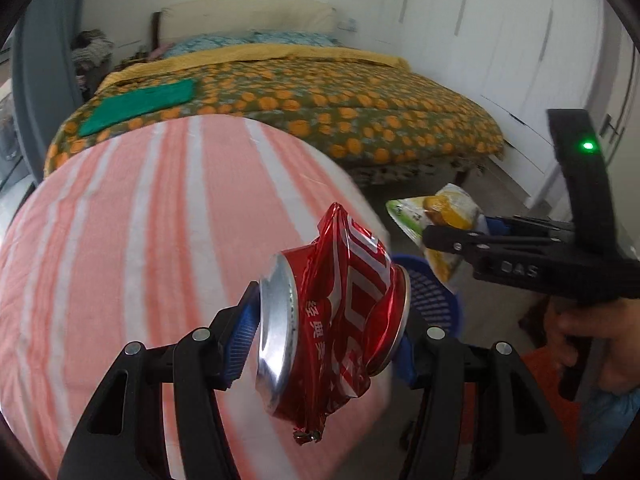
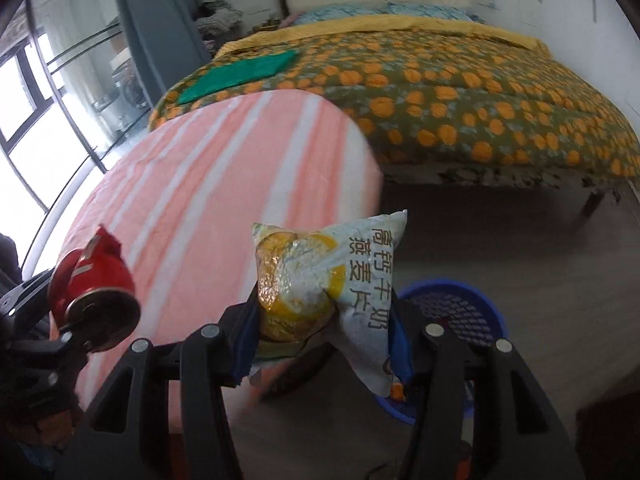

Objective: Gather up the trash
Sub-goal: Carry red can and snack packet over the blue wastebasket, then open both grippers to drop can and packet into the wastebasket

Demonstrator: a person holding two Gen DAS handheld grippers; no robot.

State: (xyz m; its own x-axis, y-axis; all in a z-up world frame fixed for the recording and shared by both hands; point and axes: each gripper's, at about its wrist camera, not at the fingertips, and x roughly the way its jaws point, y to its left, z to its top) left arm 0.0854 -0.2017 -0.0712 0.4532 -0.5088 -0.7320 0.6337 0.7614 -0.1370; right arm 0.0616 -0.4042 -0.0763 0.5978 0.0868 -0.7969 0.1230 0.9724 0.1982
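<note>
A crushed red can (image 1: 332, 320) hangs over the striped table's edge, with my left gripper (image 1: 320, 336) shut on its two ends. The same can (image 2: 94, 284) shows at the lower left of the right wrist view. My right gripper (image 2: 324, 328) is shut on a white and yellow snack packet (image 2: 324, 284). In the left wrist view that packet (image 1: 436, 212) sticks out of the right gripper (image 1: 460, 236), which a hand (image 1: 592, 344) holds. A blue mesh basket (image 2: 460, 312) stands on the floor just below and behind the packet, and its rim (image 1: 436, 296) peeks out behind the can.
A round table with a pink and white striped cloth (image 1: 140, 260) fills the left side. Behind it is a bed with an orange-dotted quilt (image 2: 440, 100) and a green cloth (image 2: 240, 72). Grey floor (image 2: 520, 240) lies between bed and basket. White wardrobes (image 1: 500, 40) line the right wall.
</note>
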